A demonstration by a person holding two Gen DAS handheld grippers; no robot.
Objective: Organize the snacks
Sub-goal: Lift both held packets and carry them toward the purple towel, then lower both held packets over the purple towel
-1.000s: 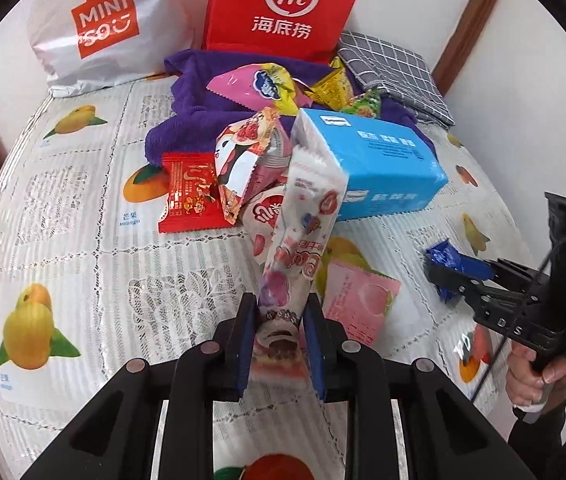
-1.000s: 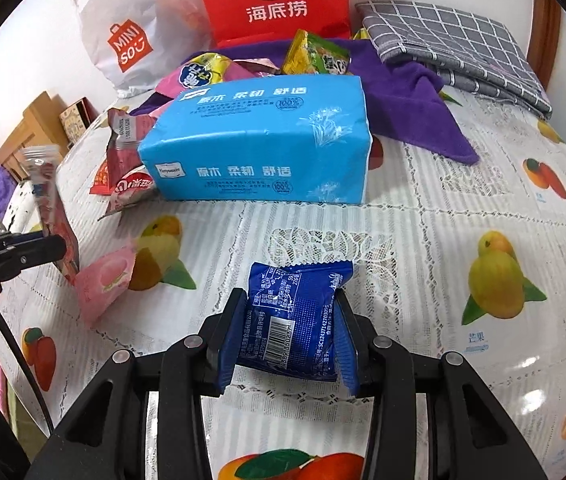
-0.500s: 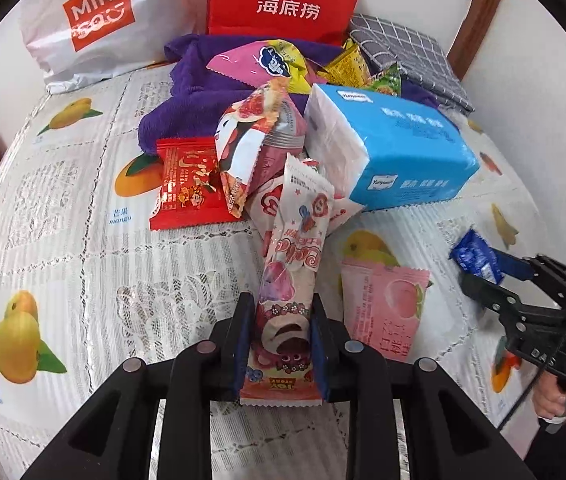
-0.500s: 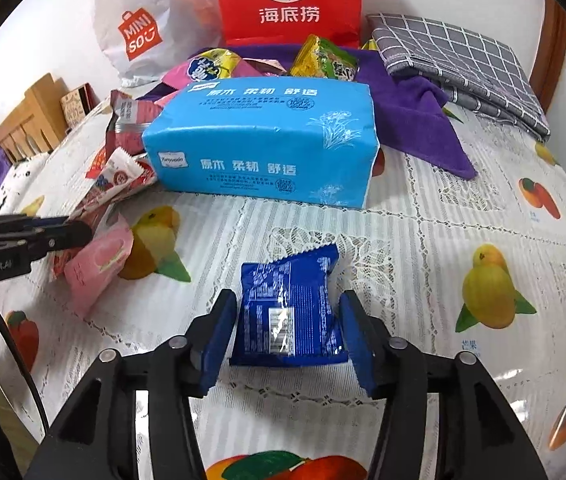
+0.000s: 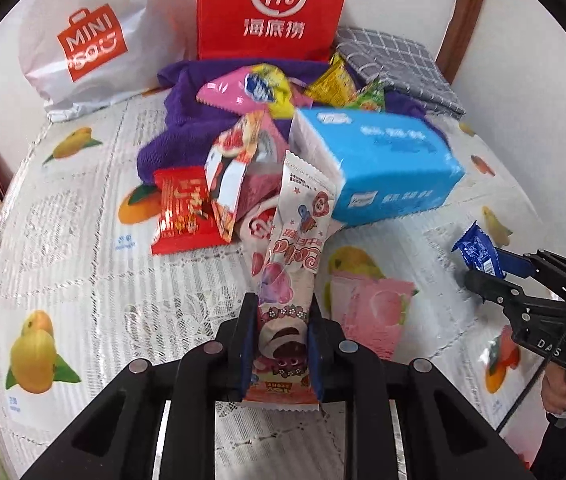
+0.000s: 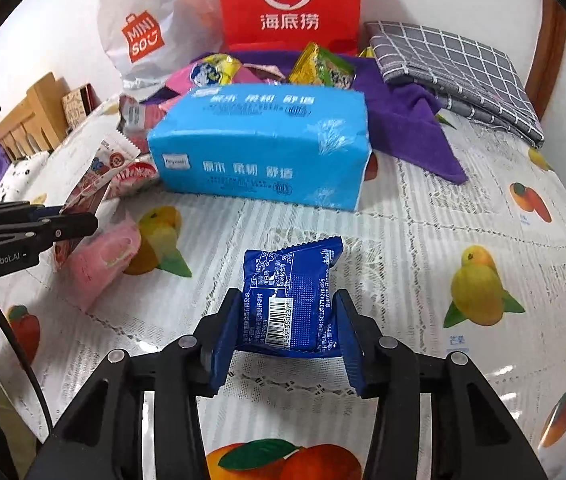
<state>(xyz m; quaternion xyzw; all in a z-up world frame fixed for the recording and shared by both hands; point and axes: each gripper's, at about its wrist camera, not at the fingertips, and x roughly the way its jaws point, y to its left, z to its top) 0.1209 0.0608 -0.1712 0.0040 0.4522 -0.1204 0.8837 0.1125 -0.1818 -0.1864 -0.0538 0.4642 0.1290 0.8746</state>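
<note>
While the left gripper point(image 5: 281, 344) pinches a long pink-and-white snack wrapper point(image 5: 299, 248), the right gripper point(image 6: 287, 344), fingers just closing in, squeezes a blue foil snack packet point(image 6: 295, 300).

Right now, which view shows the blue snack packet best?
The right wrist view: the blue snack packet fills the centre between the right gripper pads, its barcode legible. The left wrist view shows it only small, at the right edge.

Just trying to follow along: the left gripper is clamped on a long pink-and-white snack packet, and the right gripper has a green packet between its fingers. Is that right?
Nearly. The packet between the fingers of the right gripper is blue, not green; the right wrist view shows this blue packet with its barcode. The left gripper is indeed clamped on the long pink-and-white snack packet.
</note>
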